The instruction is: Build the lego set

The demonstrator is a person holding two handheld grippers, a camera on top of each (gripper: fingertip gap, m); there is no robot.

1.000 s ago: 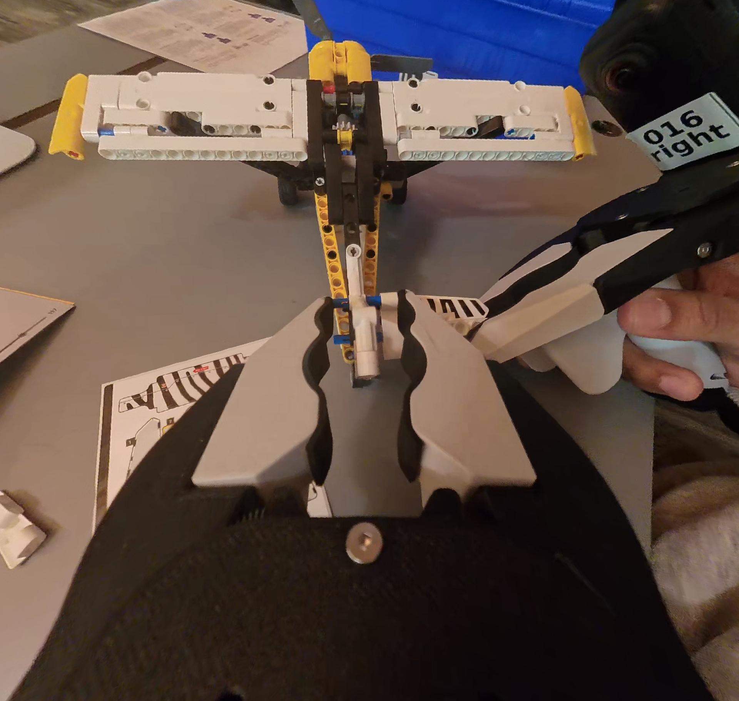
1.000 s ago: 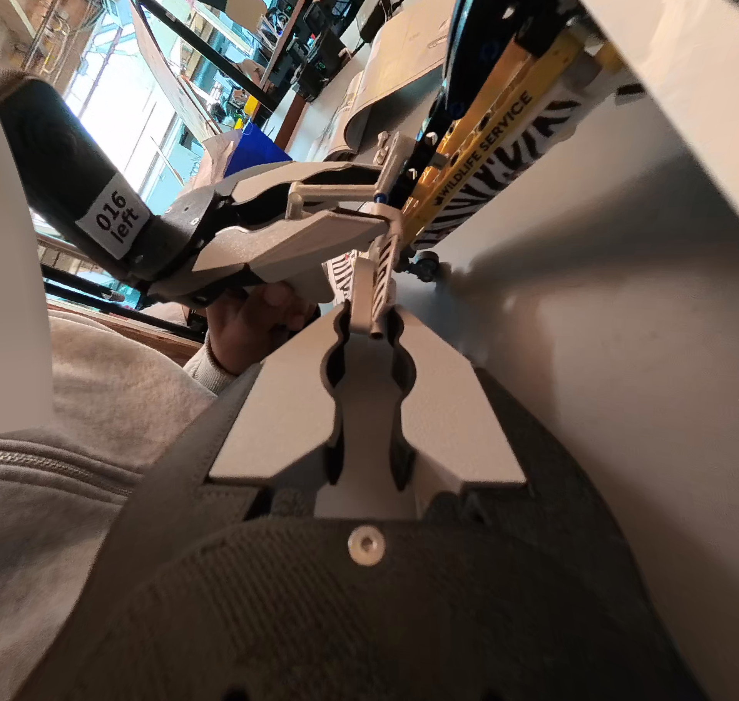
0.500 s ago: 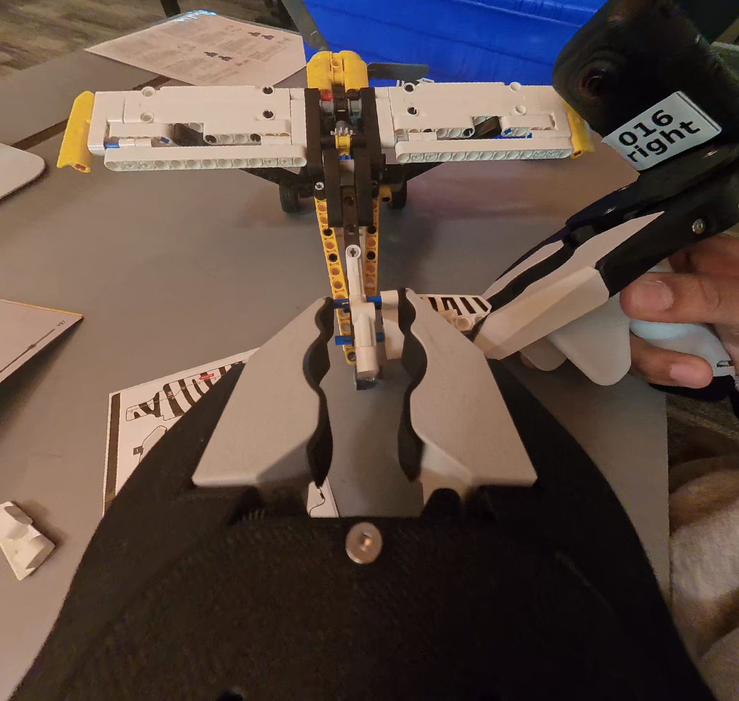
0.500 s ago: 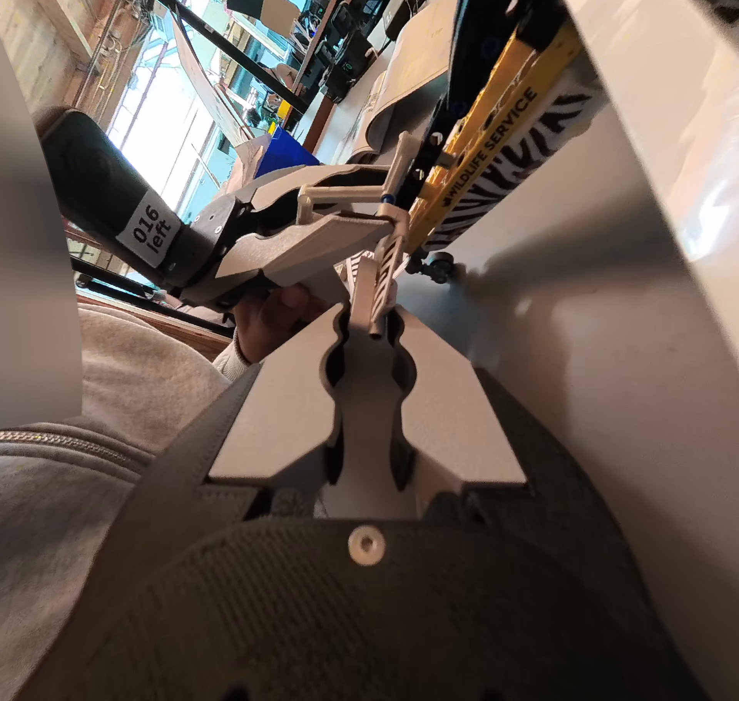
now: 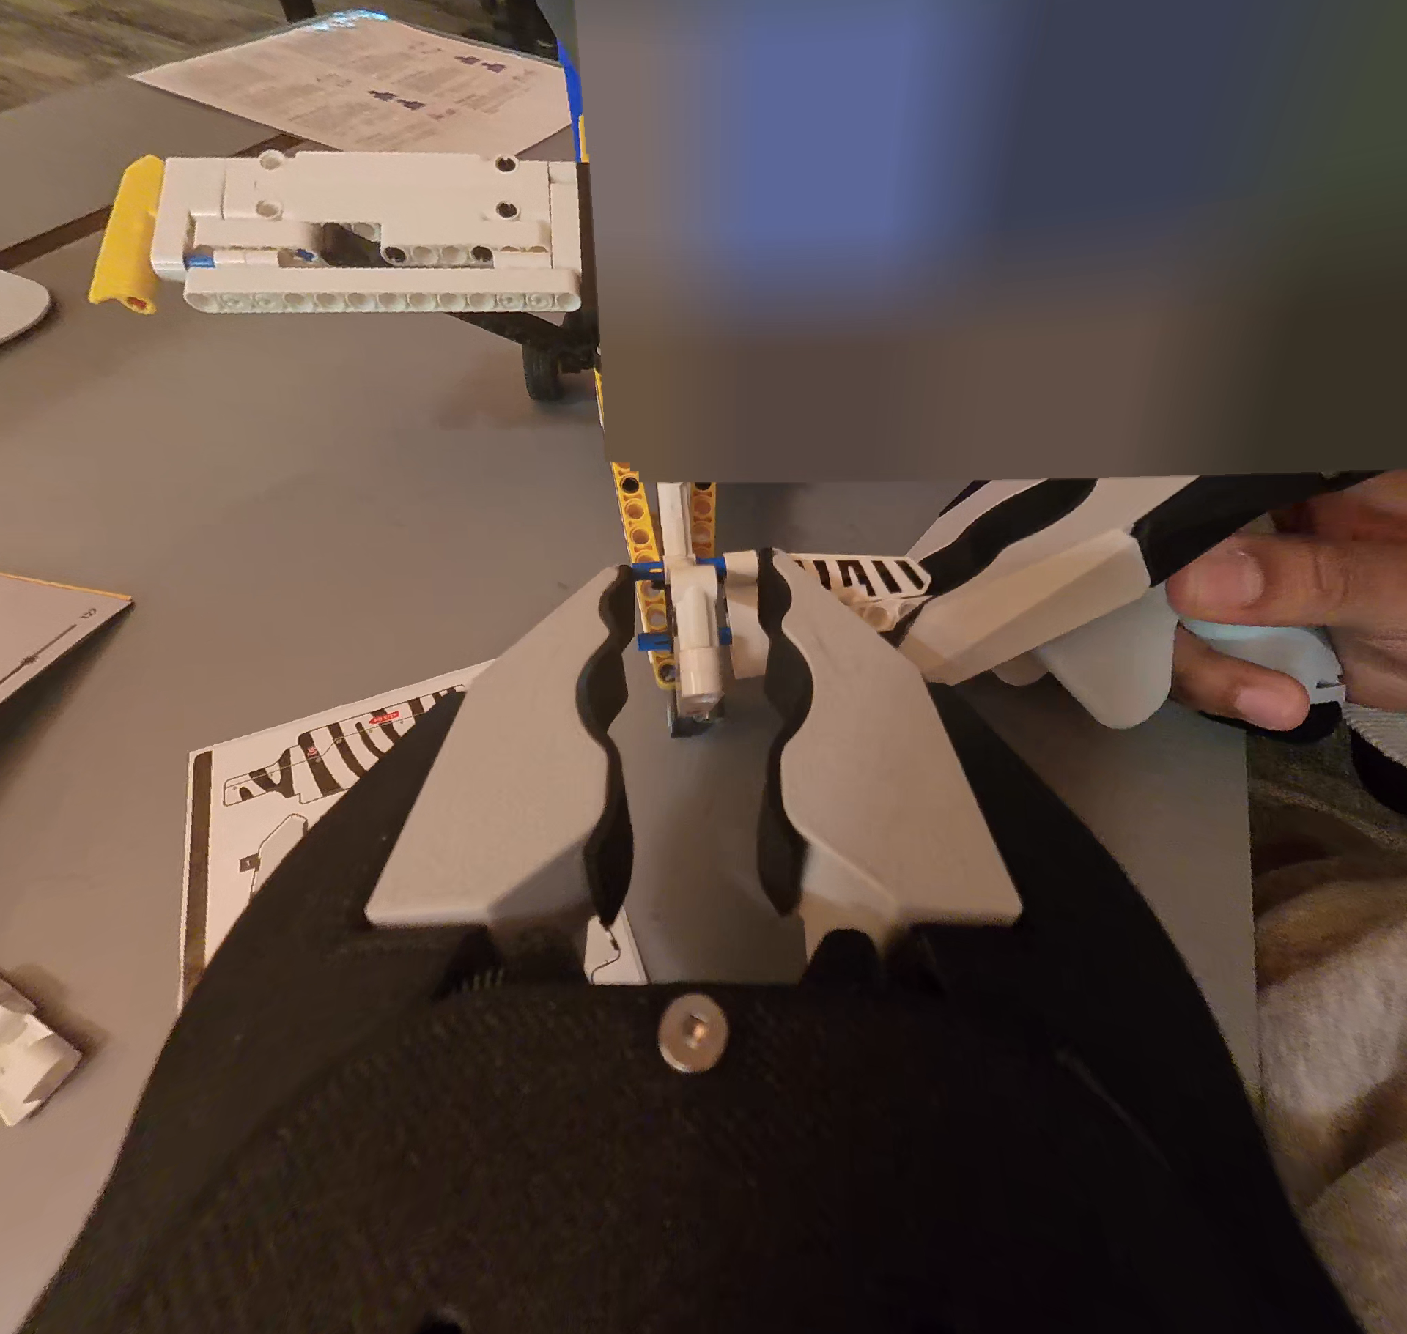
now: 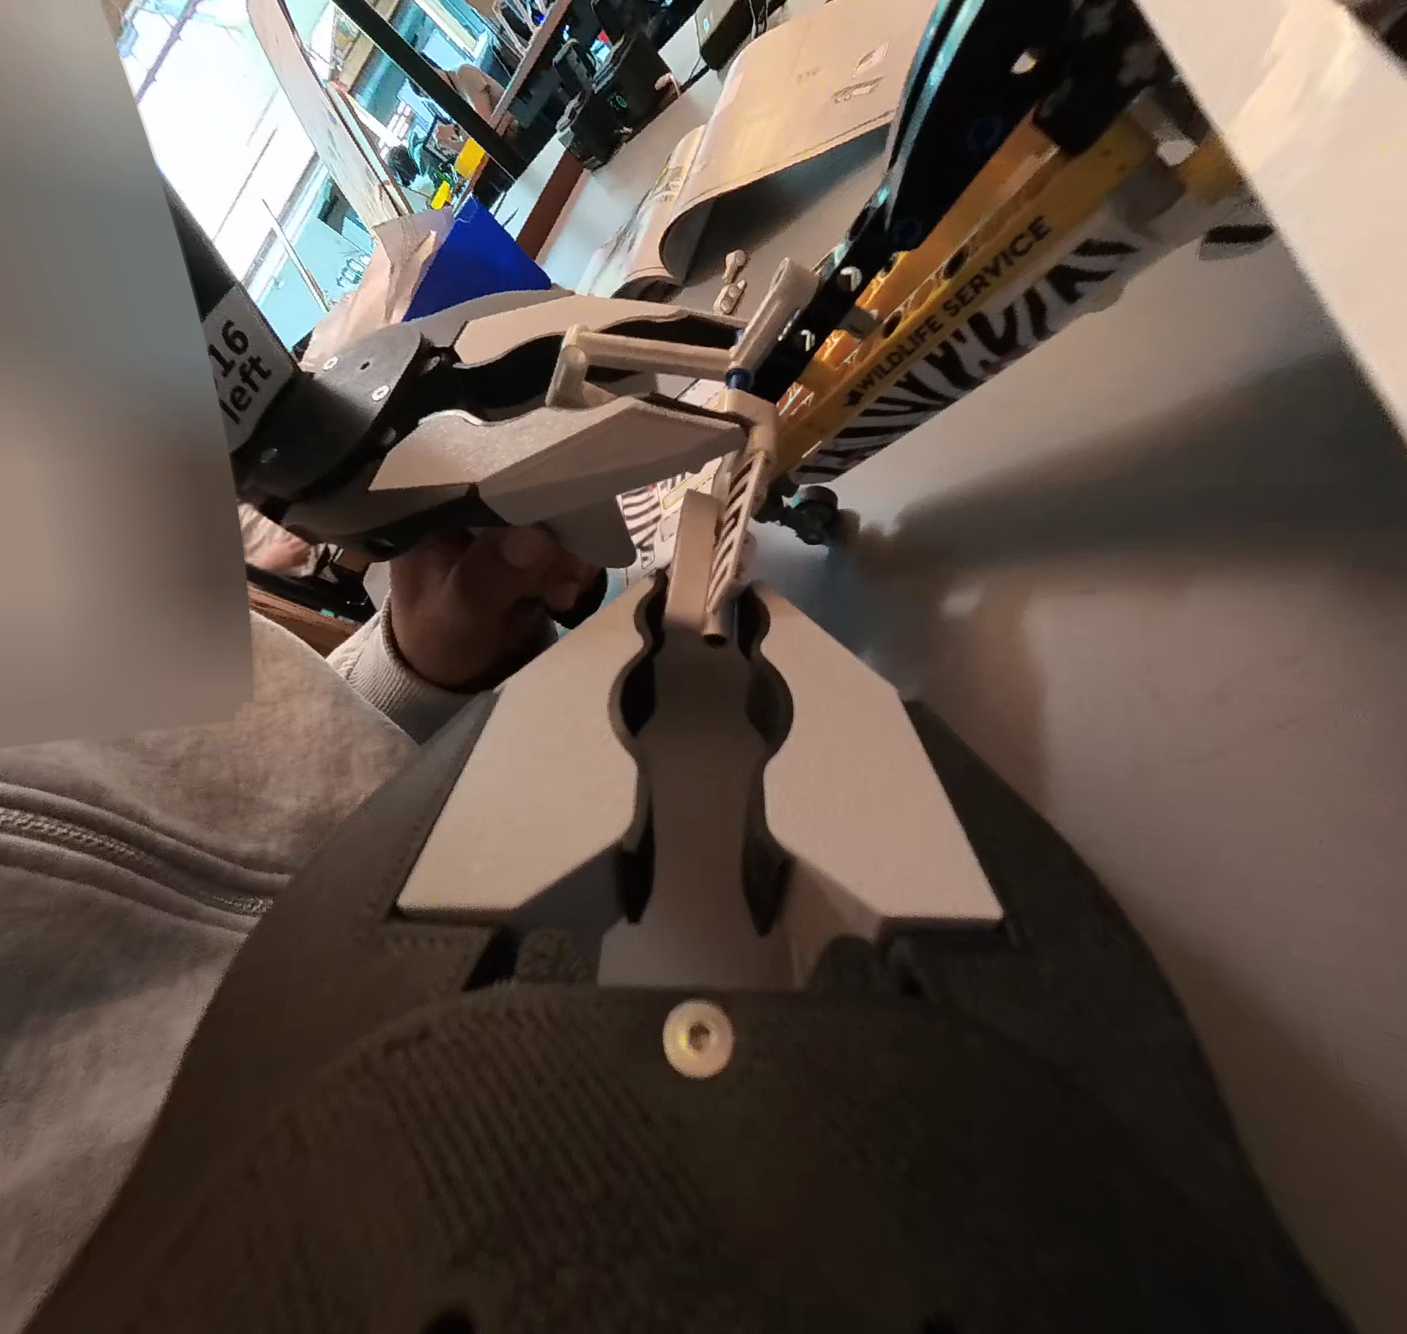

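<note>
The lego plane stands on the grey counter, its white wing with a yellow tip stretching to the left and a small black wheel under it; much of the fuselage and the other wing sit behind a blurred patch. The yellow tail boom runs toward the camera and ends between the jaws of the left gripper, which stand a little apart on either side of the white tail piece with its blue pins (whether the pads actually press on it I cannot tell, since a gap shows on the left side).

From the right, the right gripper comes in low, held by a hand, and its jaws are clamped on a zebra-striped tail fin that sits just beside the tail piece, touching the tail end. The right wrist view shows the same fin edge-on between the tips of that gripper, with the left gripper reaching across to the yellow boom and its striped side panel.

On the counter, a sticker sheet with zebra stripes lies partly under the left gripper, a small white lego part rests at the left edge, and a printed paper sheet lies beyond the wing
</note>
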